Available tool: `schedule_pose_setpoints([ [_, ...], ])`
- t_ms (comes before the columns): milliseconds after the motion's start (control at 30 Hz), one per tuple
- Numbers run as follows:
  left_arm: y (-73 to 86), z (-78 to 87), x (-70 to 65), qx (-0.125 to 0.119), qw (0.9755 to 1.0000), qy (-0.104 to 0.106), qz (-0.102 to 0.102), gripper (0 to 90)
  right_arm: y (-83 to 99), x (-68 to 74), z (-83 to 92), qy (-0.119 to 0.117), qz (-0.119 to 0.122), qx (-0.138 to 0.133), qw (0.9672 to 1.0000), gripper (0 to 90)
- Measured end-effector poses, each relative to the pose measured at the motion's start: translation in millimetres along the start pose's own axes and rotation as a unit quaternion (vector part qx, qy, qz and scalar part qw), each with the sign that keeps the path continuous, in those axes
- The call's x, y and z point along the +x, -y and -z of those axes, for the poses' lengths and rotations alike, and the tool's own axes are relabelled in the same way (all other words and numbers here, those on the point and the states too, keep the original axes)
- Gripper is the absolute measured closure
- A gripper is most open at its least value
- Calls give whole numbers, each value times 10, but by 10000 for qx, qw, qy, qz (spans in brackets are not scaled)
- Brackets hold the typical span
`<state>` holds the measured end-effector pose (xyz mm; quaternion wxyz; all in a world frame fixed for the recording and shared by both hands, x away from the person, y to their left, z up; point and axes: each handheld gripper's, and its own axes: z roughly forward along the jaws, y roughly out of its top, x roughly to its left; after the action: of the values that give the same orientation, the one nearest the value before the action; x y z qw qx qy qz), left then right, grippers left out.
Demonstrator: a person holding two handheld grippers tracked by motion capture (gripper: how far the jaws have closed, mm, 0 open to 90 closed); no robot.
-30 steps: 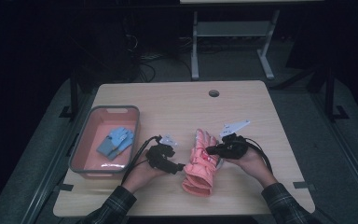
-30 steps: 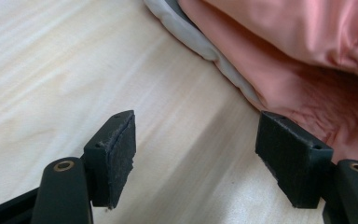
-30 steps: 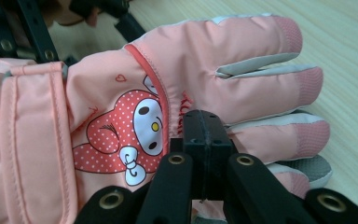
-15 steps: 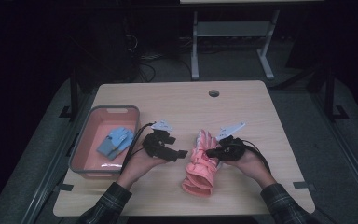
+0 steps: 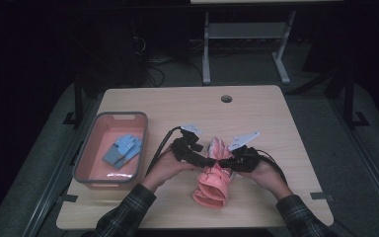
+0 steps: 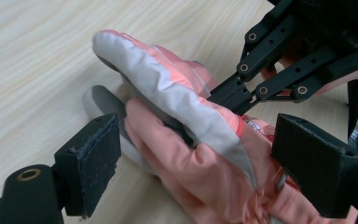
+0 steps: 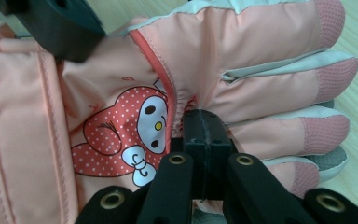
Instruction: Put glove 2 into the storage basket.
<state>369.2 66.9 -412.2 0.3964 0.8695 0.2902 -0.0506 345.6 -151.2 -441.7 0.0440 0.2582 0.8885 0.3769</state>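
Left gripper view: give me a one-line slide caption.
Left gripper jaws open around a pink glove on the wooden table, while the right gripper pinches it.

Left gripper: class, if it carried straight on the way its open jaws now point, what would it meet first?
Most likely the pink glove, which lies between the left gripper's open jaws, which have just been opening. Beyond it stands the right gripper, shut on the glove; depth is hard to judge.

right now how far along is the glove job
Done: blue gloves already lie in the pink bin. In hand: the right gripper is clamped on the pink glove, while the left gripper has just been opening, its jaws either side of it. Left: the glove is on the table, not binned.
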Motion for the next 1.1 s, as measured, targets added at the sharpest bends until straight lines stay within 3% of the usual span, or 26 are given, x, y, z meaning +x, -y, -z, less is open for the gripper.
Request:
schedule_pose_setpoints([
  [100,11,-104,6,121,9999,82,65,138,10,6,3,6,-5,11,10000,900],
  [167,42,-213,12,334,9994,49,74,137,18,4,5,48,67,6,10000,900],
  [267,89,-341,26,384,9987,201,250,124,25,28,11,42,45,33,10000,900],
  [433,106,-384,54,469,9982,243,270,123,53,27,18,42,56,26,10000,900],
  [500,124,-422,78,586,9972,296,358,122,58,27,12,47,80,40,9999,900],
  [533,147,-454,106,630,9959,432,490,121,67,33,9,45,66,31,10000,900],
  [833,198,-454,136,486,9958,549,556,125,76,44,-2,27,45,21,10000,900],
  [933,208,-422,198,541,9942,648,661,133,76,52,2,45,60,21,10000,900],
  [1100,190,-423,163,658,9941,495,700,132,84,44,-1,25,88,12,10000,900],
])
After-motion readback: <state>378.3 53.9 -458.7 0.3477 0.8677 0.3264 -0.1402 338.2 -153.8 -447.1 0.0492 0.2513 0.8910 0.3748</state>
